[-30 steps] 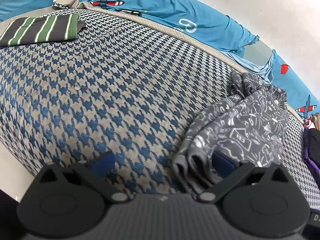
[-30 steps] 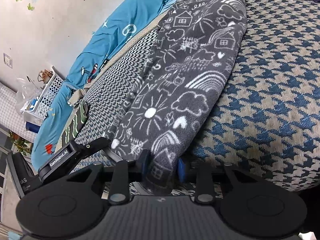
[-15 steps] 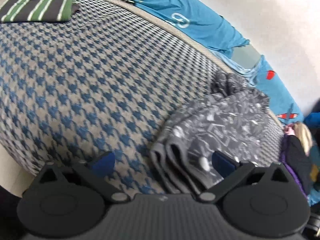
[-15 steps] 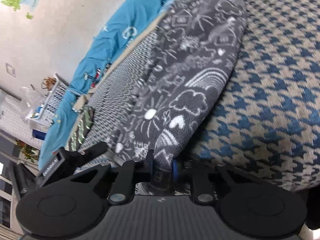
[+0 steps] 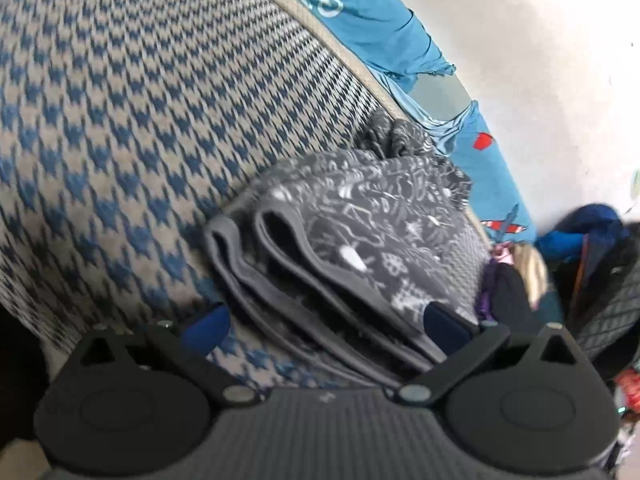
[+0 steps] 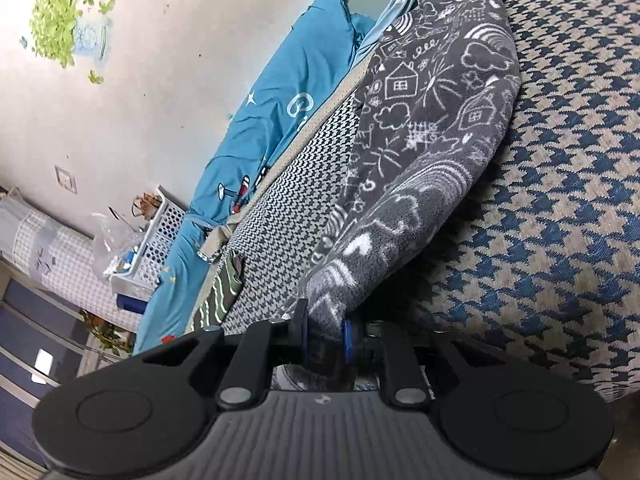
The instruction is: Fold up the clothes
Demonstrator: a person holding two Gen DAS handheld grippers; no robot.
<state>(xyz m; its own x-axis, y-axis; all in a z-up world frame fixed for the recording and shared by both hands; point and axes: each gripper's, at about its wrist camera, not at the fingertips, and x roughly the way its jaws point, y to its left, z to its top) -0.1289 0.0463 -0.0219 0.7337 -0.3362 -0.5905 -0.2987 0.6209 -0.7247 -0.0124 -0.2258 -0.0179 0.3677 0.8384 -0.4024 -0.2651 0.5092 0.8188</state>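
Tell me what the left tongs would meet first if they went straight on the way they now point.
Most likely the grey doodle-print garment: its stacked folded edges lie directly ahead of the open left tongs, between the two fingers, on the houndstooth cover. Depth is hard to judge here.

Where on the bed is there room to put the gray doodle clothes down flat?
Bare houndstooth blanket left of the gray doodle garment, up to the beige edge trim; another bare stretch to its right. Crowded: the far side by the striped garment and basket.

My left gripper (image 5: 326, 326) stands wide open over the folded grey garment (image 5: 360, 232) on the houndstooth cover (image 5: 120, 120).
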